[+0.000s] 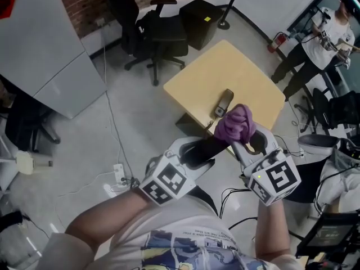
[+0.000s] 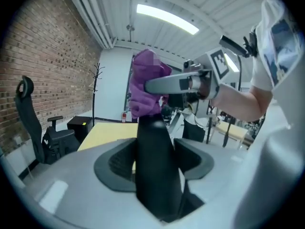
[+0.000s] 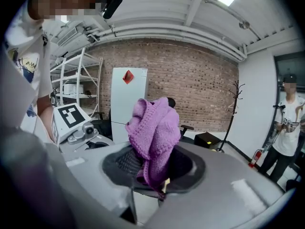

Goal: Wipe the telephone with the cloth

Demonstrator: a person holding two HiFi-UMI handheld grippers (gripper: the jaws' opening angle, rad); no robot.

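Black office chair (image 1: 156, 35) near yellow table (image 1: 242, 75)

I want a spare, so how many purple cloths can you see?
1: the purple cloth is clamped in the right gripper, raised against the black handset that the left gripper holds. Others may be hidden.

The person wears a white short-sleeved T-shirt (image 1: 185, 246) with a blue and yellow print across the front. Just beyond the T-shirt sit two light grey moulded shells with smooth, rounded edges, the left claw (image 1: 216, 146) and the right claw (image 1: 248, 135). Each bears a cube with black-and-white square markers. The right cube (image 1: 275, 179) has a small green light on the corner nearest the T-shirt; the left cube (image 1: 167, 183) has a round grey lens barrel (image 3: 88, 128) beside it. Dark grey ribbed pads (image 3: 126, 161) line a rounded black recess inside each claw.
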